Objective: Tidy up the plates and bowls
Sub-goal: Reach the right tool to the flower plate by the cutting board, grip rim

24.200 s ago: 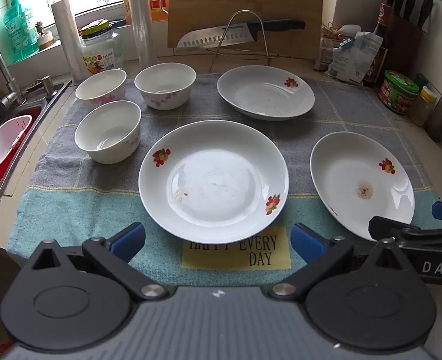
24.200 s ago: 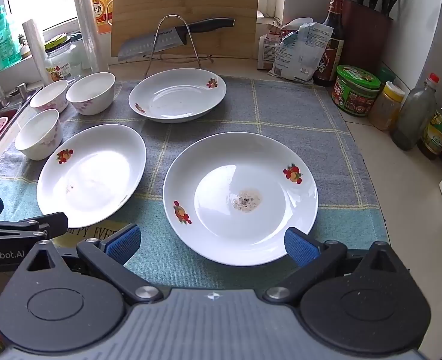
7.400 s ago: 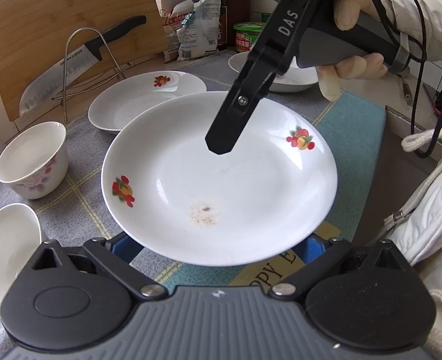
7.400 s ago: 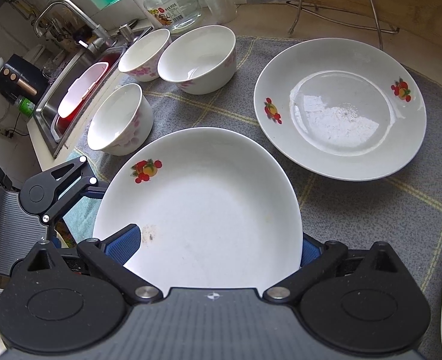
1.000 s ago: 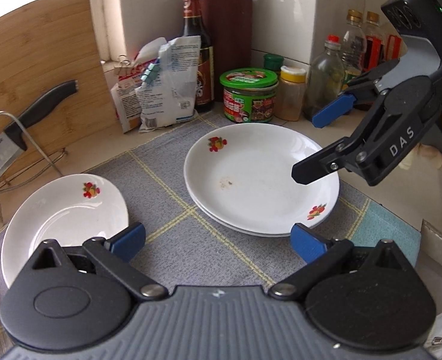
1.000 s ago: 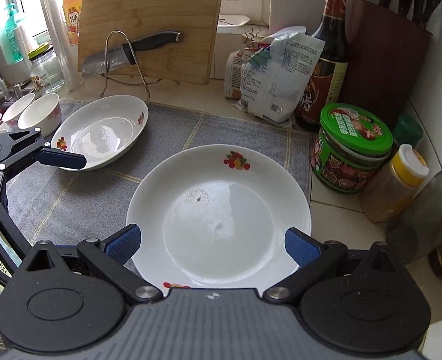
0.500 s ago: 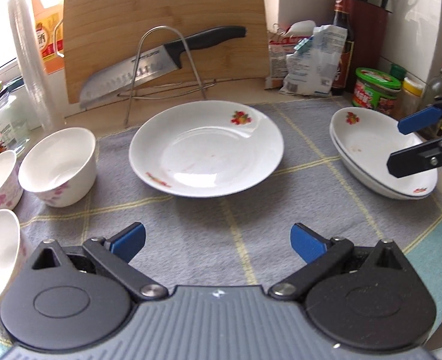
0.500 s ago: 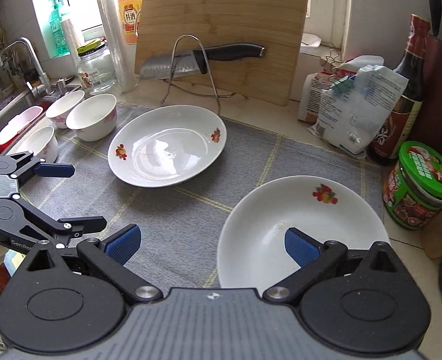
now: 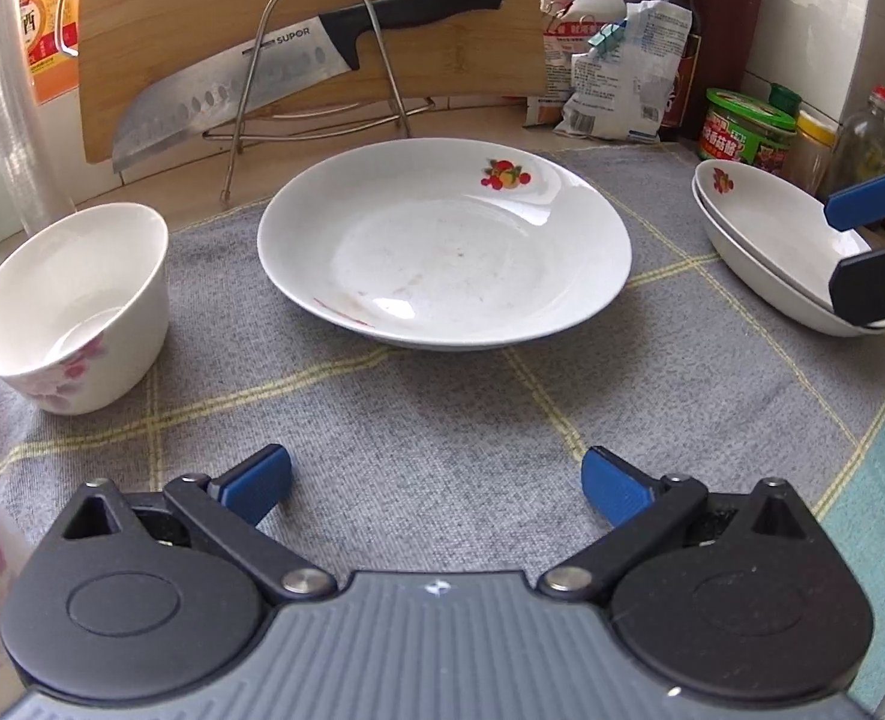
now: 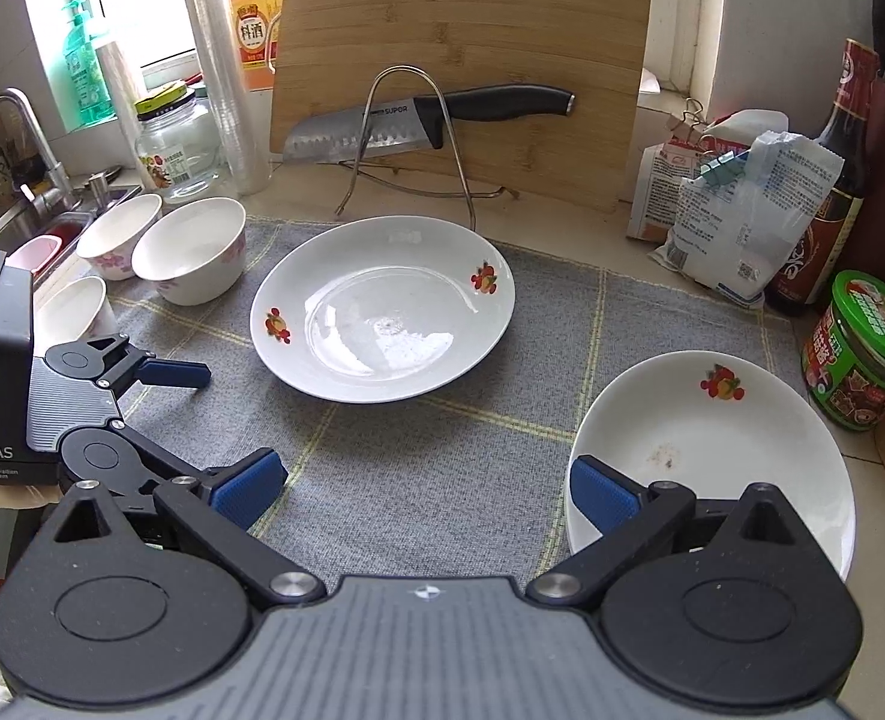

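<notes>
The left tongs (image 9: 436, 477) hover with their blue-padded tips spread wide and nothing between them, over the grey woven cloth with yellow check lines (image 9: 418, 420) that covers the pale stone surface (image 10: 562, 222). The right tongs (image 10: 429, 483) are likewise spread and empty, just beside the rim of the stack of two white shallow plates with fruit motifs (image 10: 712, 438). Taking the single white shallow plate with red fruit prints (image 9: 442, 246) as landmark: it lies flat in the middle of the cloth, faintly smeared inside, glossy under window light. The stack lies to its right, near the cloth's edge. To its left stand three white bowls with pink flower prints (image 10: 193, 249), close together. Behind it a steel wire rack (image 10: 406, 138) holds a black-handled kitchen knife (image 10: 418, 117), in front of a leaning bamboo cutting board (image 10: 460, 18). Far left of it is a steel sink (image 10: 34, 210); far right, a green-lidded jar (image 10: 862, 348) and a dark sauce bottle (image 10: 832, 198).
</notes>
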Motion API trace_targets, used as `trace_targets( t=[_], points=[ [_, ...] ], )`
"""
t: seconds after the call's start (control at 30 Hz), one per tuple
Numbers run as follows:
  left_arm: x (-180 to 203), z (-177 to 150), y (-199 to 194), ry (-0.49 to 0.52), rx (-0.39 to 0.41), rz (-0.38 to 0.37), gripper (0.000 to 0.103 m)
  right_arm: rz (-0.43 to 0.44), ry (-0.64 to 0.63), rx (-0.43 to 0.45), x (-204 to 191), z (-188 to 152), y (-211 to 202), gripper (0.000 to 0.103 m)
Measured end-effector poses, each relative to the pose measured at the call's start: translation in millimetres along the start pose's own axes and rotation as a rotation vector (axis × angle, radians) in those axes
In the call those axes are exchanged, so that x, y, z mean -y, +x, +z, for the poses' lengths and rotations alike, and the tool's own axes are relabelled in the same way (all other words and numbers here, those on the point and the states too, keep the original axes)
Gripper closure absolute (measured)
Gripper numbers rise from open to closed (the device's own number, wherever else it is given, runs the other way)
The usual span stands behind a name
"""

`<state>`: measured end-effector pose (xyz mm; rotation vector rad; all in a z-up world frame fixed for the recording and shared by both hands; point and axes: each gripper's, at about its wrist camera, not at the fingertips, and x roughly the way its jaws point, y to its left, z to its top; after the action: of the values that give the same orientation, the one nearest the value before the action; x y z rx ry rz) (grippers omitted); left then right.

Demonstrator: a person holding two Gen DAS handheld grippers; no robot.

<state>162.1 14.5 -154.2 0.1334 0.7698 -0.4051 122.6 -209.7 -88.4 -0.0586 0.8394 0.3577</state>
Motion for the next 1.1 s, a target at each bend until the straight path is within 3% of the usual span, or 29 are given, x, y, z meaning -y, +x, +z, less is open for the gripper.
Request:
trace_targets(
  t=[0.2, 0.47, 1.1],
  points=[
    [-8.2, 9.6, 9.4, 0.014, 0.018, -0.022, 0.001, -0.033, 0.026, -0.017, -4.4, 3.5, 2.8, 0.0],
    [-3.7, 23.1, 24.6, 0.024, 0.04, -0.005, 0.0, -0.011, -0.03, -0.034, 2.2, 19.8, 16.8, 0.0],
    [-5.3, 30.3, 37.1, 0.021, 0.069, 0.004, 0.0, 0.155, -0.158, -0.129, 34.1, 83.8, 102.2, 0.0]
  ],
)
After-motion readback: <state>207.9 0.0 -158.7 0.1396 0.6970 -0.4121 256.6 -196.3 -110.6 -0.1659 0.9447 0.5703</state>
